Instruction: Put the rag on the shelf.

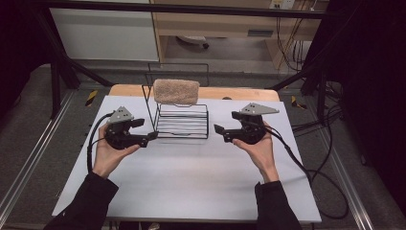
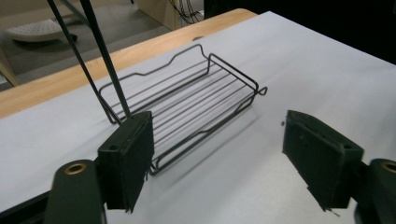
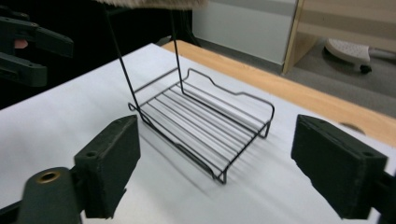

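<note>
A black wire rack (image 1: 182, 125) stands at the back middle of the white table (image 1: 191, 177), with a flat tray base and a tall upright frame. A beige towel (image 1: 176, 91) is draped over the frame's top bar; its lower edge (image 3: 154, 3) shows in the right gripper view. My left gripper (image 1: 146, 129) is just left of the rack, open and holding nothing; its jaws (image 2: 219, 154) face the tray (image 2: 187, 102). My right gripper (image 1: 227, 122) is just right of the rack, also open with nothing in it (image 3: 215, 163), facing the tray (image 3: 201, 126).
A wooden tabletop edge (image 1: 239, 93) shows behind the white sheet. A black metal frame (image 1: 62, 72) surrounds the table, and cables (image 1: 311, 167) trail to the right. The other hand's gripper (image 3: 28, 46) shows beyond the rack in the right gripper view.
</note>
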Tool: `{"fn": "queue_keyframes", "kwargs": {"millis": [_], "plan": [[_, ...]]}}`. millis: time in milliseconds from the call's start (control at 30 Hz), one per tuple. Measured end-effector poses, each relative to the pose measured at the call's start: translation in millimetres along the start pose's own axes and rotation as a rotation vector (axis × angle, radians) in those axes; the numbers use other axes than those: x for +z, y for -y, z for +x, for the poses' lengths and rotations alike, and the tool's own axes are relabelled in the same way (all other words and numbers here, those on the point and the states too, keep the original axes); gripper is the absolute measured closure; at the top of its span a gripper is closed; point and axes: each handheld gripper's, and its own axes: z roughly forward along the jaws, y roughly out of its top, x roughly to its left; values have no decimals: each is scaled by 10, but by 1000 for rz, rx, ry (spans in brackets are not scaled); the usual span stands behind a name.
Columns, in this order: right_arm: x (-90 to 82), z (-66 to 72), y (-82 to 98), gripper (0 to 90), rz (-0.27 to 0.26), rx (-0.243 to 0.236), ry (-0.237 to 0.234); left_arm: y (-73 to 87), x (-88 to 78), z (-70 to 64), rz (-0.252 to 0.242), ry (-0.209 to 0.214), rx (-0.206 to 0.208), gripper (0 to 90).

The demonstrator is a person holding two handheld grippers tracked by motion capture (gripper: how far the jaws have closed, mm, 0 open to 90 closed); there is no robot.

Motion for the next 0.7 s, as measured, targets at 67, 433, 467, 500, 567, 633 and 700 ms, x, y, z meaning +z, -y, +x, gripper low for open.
{"fn": "queue_keyframes", "kwargs": {"millis": [67,433,467,500,567,633,700], "plan": [[3,-31,78,118,14,9,-1,69,20,-2,11,4,1,218],[-74,-180,561,44,79,41,-38,440,83,-48,66,2,5,112],[-87,-191,601,38,84,44,-37,474,86,-54,65,3,0,109],[-106,-200,641,36,89,52,-38,505,86,-55,68,6,0,106],[-137,-223,718,24,100,62,-45,571,89,-60,73,8,-5,98],[-171,-245,793,21,112,68,-45,637,92,-59,79,12,-8,95],[-203,-263,868,14,121,78,-42,699,89,-55,87,15,-8,89]]}}
